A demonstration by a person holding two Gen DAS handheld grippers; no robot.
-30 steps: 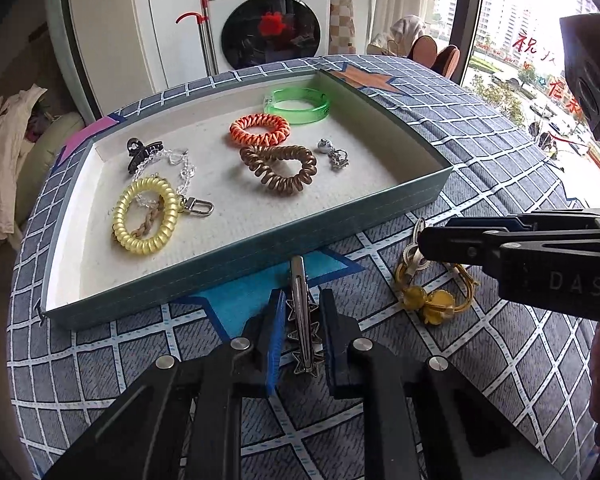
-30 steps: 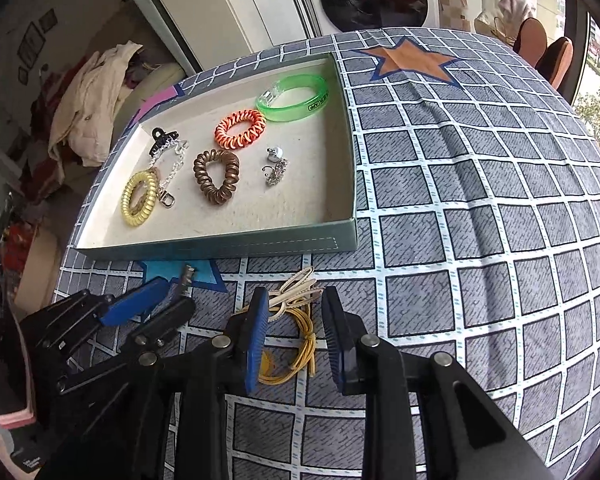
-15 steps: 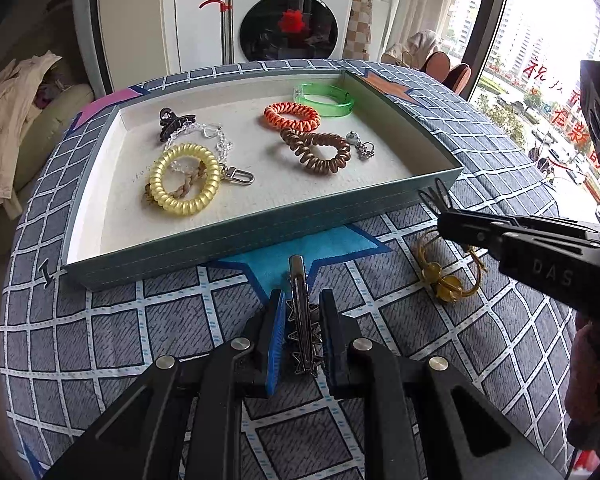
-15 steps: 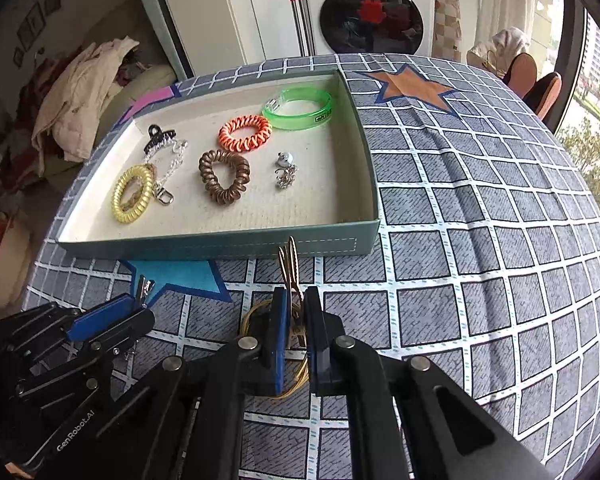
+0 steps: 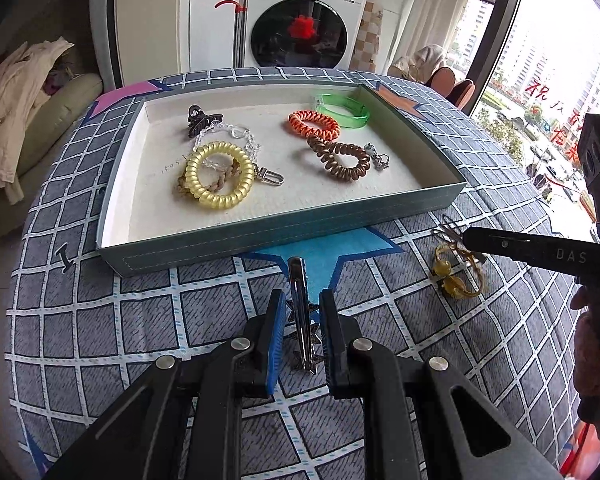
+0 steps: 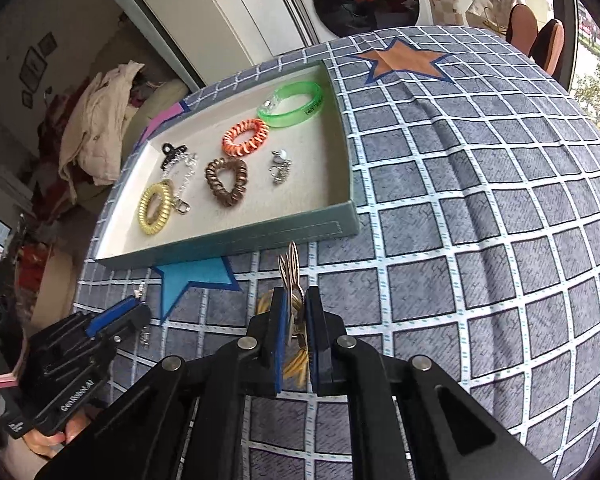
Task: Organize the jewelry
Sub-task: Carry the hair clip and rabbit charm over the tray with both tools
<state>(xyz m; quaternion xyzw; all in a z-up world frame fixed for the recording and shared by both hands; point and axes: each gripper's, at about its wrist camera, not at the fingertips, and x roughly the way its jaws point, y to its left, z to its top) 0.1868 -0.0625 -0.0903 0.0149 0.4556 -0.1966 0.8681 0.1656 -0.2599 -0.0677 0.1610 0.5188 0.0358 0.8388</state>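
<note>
A silver star hair clip (image 5: 300,312) sits lengthwise in my left gripper (image 5: 303,300), which is shut on it just above the checked cloth. To its right, my right gripper (image 5: 466,236) pinches the gold loops of a yellow hair tie (image 5: 458,276). In the right wrist view those loops (image 6: 290,264) stick up past the right gripper (image 6: 296,300). Its jaws are opening slightly, with the tie still pressed between the pads. The teal tray (image 5: 260,240) beyond holds a yellow coil (image 5: 220,176), orange coil (image 5: 314,124), brown coil (image 5: 340,156), green bracelet (image 5: 342,110) and a black claw clip (image 5: 200,118).
A chain with a clasp (image 5: 240,140) and silver earrings (image 5: 378,156) also lie in the tray. The tray's front wall (image 6: 260,236) stands just ahead of both grippers. A washing machine (image 5: 300,36) and a sofa with clothes (image 5: 16,92) lie past the table. A hand (image 5: 596,340) holds the right gripper.
My right gripper's jaws, open around the hair tie a second ago, have shut on its gold loops. My left gripper has shifted sideways with the clip still in it.
</note>
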